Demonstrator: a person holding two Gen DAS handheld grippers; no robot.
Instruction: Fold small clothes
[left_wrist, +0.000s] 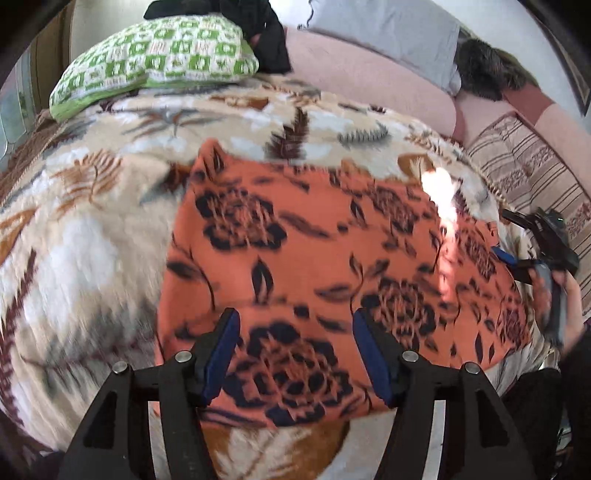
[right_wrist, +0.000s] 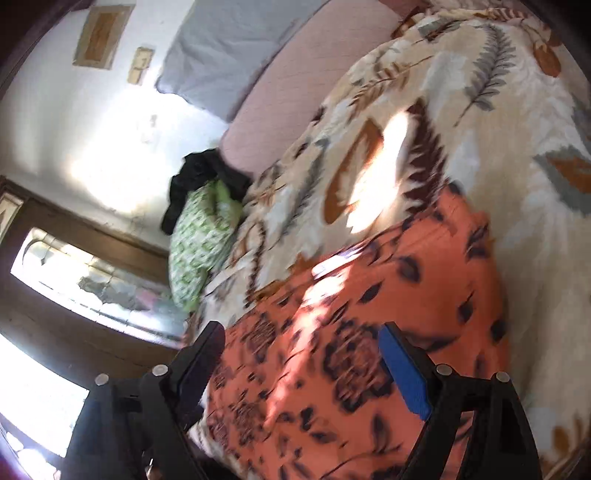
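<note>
The orange floral garment (left_wrist: 332, 258) lies spread flat on the leaf-print blanket (left_wrist: 92, 221), well short of the green pillow (left_wrist: 155, 59). It looks thin, limp and light, likely to slump, so pinch it at an edge or corner. The left gripper (left_wrist: 295, 354) and right gripper (right_wrist: 306, 369) hover released, empty, above it.

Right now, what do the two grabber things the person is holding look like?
Both look alike. The left gripper has two black plastic fingers with triangle-shaped cutouts, round silver bolts at the joints, and flat blue pads on the inner faces. The right gripper is the same: black fingers, silver bolts, a blue pad. No cables or sleeves can be made out.
</note>
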